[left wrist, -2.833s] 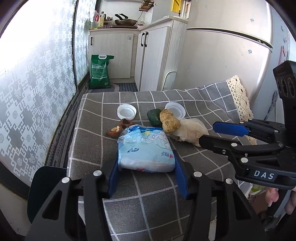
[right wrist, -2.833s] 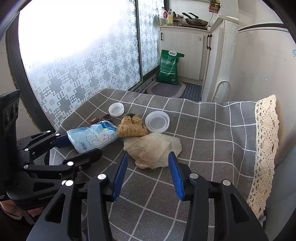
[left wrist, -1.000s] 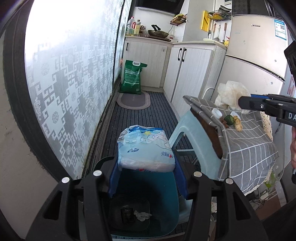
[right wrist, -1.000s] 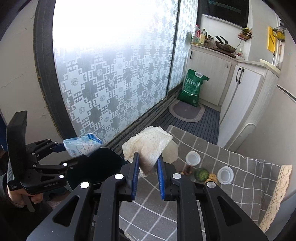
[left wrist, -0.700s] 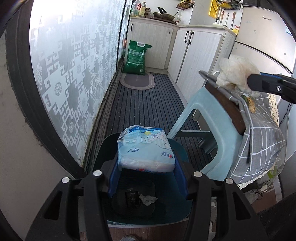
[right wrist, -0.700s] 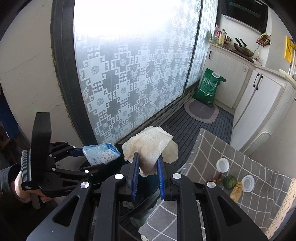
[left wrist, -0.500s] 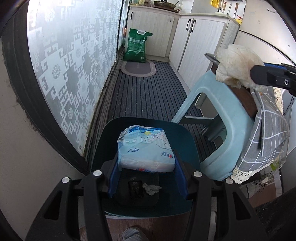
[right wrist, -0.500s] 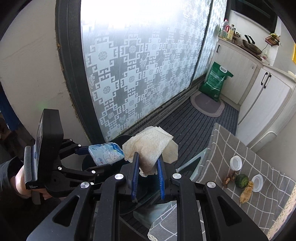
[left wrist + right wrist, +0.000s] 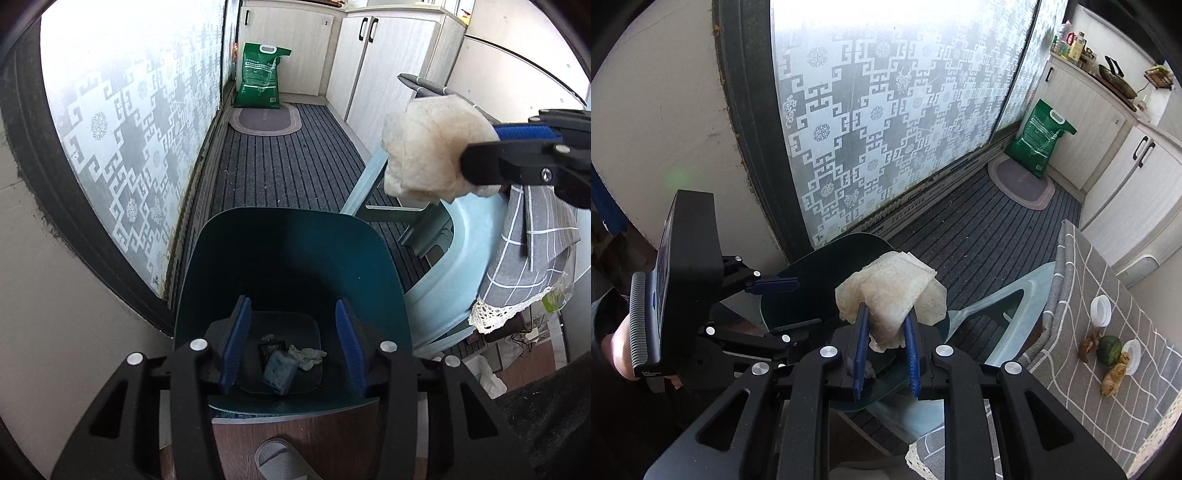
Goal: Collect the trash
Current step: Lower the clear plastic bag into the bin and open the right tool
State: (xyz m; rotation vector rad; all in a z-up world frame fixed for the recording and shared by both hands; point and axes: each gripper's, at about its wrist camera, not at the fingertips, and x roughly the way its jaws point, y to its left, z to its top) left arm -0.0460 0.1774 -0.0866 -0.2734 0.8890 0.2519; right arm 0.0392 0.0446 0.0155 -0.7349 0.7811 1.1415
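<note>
Dark teal bin (image 9: pixel 295 258), open-topped, on the floor directly below my left gripper (image 9: pixel 291 343); beside it stands the pale blue stool (image 9: pixel 454 266) draped with the grey checked cloth (image 9: pixel 1108 295).

Half a second ago the blue tissue packet (image 9: pixel 279 370) sat between my left pads; it now lies on the bin's floor beside a black scrap and a white crumpled tissue (image 9: pixel 307 353). My left jaws have just been closing a little, with nothing between them: they stand apart and empty over the bin mouth. One item is thereby delivered.

My right gripper (image 9: pixel 885 332) is clamped nearly shut on the crumpled paper wrapper (image 9: pixel 890 291), which sticks up above the blue pads. In the left view the wrapper (image 9: pixel 428 147) hangs to the right of the bin, over the stool's edge, and not yet above the opening. I judge it the next drop, once it is carried over the bin's mouth.

Left on the cloth, well apart from the bin: two white lids (image 9: pixel 1101 305), a green round fruit (image 9: pixel 1109 350), brown peel scraps (image 9: pixel 1112 376). Collection is, I judge, somewhat under halfway.
</note>
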